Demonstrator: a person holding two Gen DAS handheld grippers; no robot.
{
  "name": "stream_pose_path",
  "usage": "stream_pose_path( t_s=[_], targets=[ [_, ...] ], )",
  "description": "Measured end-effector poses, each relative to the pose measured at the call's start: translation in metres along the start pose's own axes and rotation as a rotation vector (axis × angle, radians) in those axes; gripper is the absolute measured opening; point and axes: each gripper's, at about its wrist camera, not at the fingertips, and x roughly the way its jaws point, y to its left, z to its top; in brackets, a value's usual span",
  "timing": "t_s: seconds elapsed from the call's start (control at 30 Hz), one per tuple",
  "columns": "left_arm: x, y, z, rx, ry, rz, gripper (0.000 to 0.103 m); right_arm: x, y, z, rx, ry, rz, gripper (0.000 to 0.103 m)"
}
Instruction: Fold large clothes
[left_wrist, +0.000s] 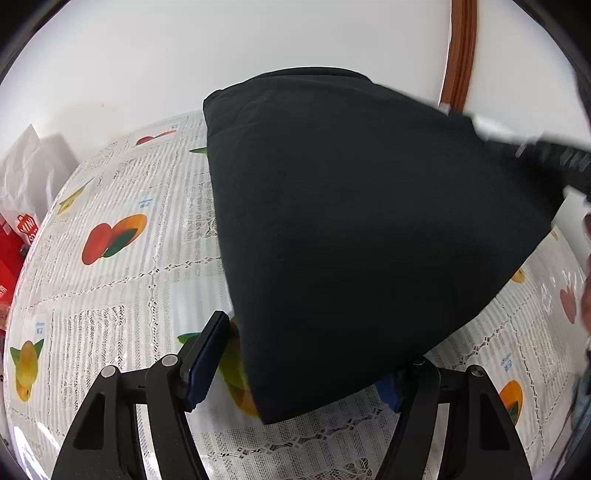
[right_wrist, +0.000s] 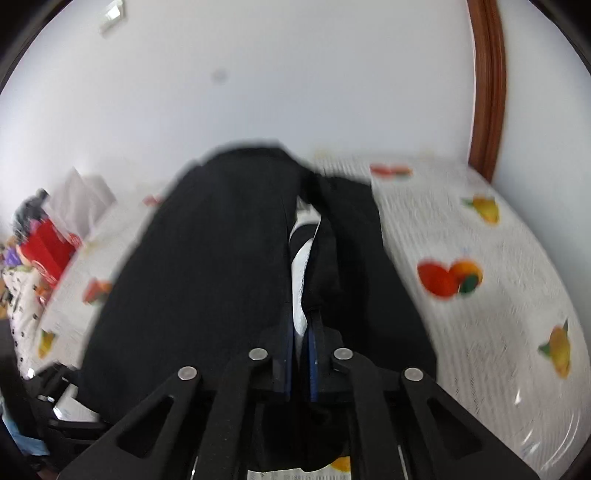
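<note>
A black garment (left_wrist: 351, 221) lies partly folded on the table, one corner lifted toward the upper right. My left gripper (left_wrist: 306, 365) is open; its left finger (left_wrist: 207, 358) is bare, its right finger is partly hidden under the cloth edge. My right gripper (right_wrist: 300, 354) is shut on the black garment (right_wrist: 207, 280), pinching a fold that shows a white inner label (right_wrist: 301, 280). The right gripper also shows in the left wrist view (left_wrist: 535, 151), blurred, holding the raised corner.
The table wears a white tablecloth with fruit prints (left_wrist: 118, 236), also in the right wrist view (right_wrist: 480, 280). Red packaging and white bags (left_wrist: 18, 206) sit at the table's left edge. A brown wooden frame (right_wrist: 487, 92) stands against the white wall.
</note>
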Motion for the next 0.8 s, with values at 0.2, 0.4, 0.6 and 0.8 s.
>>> stream_pose_path(
  t_s=[0.2,0.4,0.6,0.8],
  targets=[
    [-0.006,-0.002,-0.004,-0.001,-0.004,-0.001,0.069,-0.043,-0.057,-0.011,0.207,-0.19,0.105,0.005],
    [-0.009,-0.004,-0.007,-0.007,-0.006,-0.003,0.069,-0.014,-0.067,-0.036,0.18,-0.037,-0.02,0.012],
    [-0.012,0.007,-0.006,0.001,0.01,-0.03,0.068,-0.03,-0.059,-0.051,0.053,-0.01,-0.146,0.024],
    [-0.032,0.015,-0.021,0.021,-0.01,-0.073,0.067,-0.062,-0.073,-0.074,0.002,0.013,-0.208,0.032]
  ],
)
